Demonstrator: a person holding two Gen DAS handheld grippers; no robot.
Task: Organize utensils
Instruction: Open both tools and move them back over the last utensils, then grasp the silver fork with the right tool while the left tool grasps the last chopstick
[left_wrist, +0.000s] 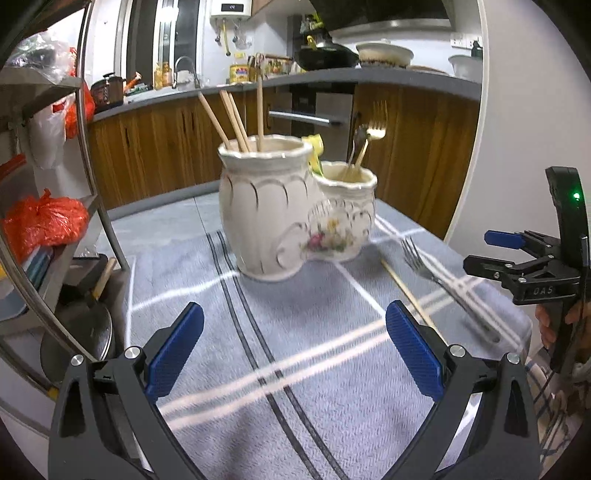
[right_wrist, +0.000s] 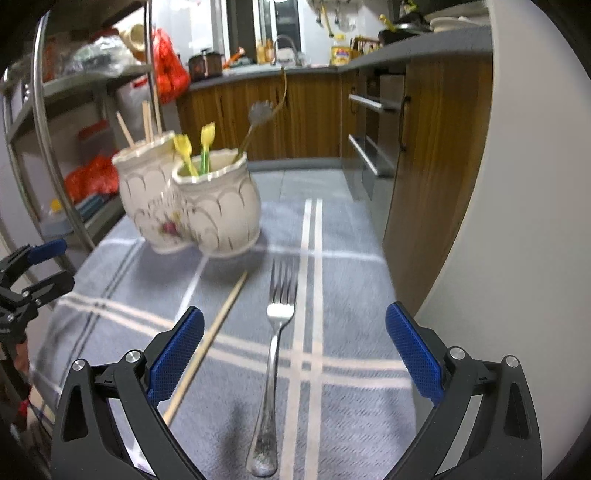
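Right gripper gapes above the fork.

Bench under grey striped cloth. On cloth: double ceramic holder ahead-left of right fingers; fork between those fingers, tines forward; chopstick beside left finger, diagonal.

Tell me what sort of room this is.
A home kitchen, most likely. A counter with wooden cabinets runs behind the table, a sink tap stands on it, and a wok sits further along.
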